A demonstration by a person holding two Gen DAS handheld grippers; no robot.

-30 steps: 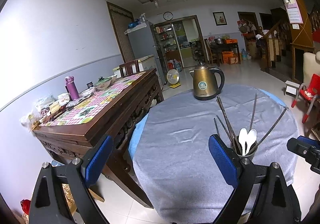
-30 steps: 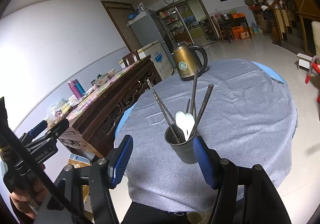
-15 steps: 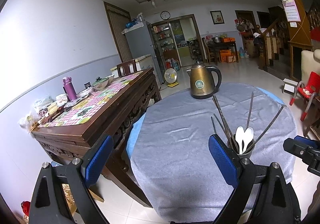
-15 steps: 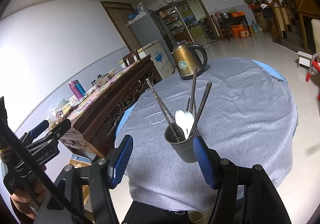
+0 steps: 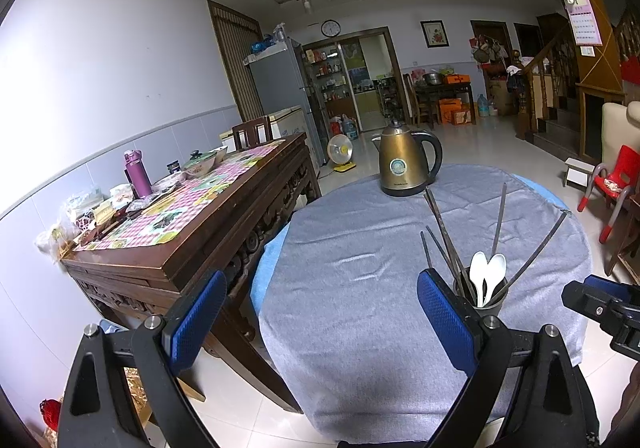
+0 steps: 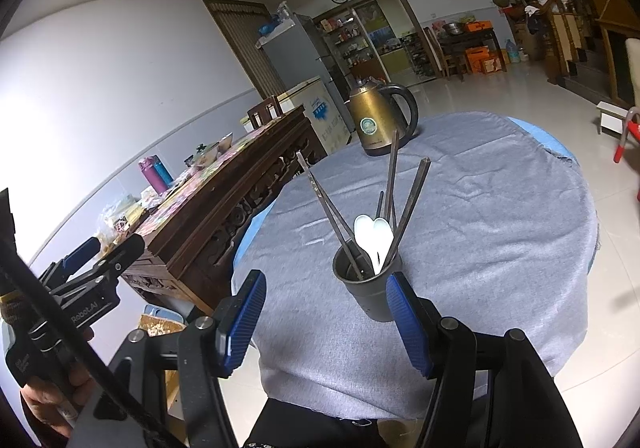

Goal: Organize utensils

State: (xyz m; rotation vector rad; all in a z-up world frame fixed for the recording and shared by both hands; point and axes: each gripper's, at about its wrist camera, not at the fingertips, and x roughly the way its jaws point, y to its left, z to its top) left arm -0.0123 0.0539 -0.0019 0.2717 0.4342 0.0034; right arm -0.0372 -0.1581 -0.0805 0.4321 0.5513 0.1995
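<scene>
The right claw [image 6: 326, 318] hung wide and empty at the near edge of the table [image 6: 500, 207], its blue pads [image 6: 408, 322] just short of the cup [image 6: 370, 288], nothing between them. The left claw [image 5: 320, 322] was spread wide too, holding nothing, and sat off to the left, over the gap between the table and the wooden sideboard [image 5: 192, 224].

And the cup? Upright on the grey cloth, near edge, packed: dark chopsticks [image 6: 392, 183] fanned out against the rim, two white spoons [image 6: 374, 238] standing bowl-up among them. That fan made sense, long sticks in a short cup lean wherever the rim lets them.

Far across the table stood a brass kettle [image 6: 370, 121], well apart from the action.

No loose utensil showed on the cloth, so the sorting looked as good as done. Both claws sat back off the cup, probably to keep clear of the leaning sticks, since one nudge could tip the lot.
</scene>
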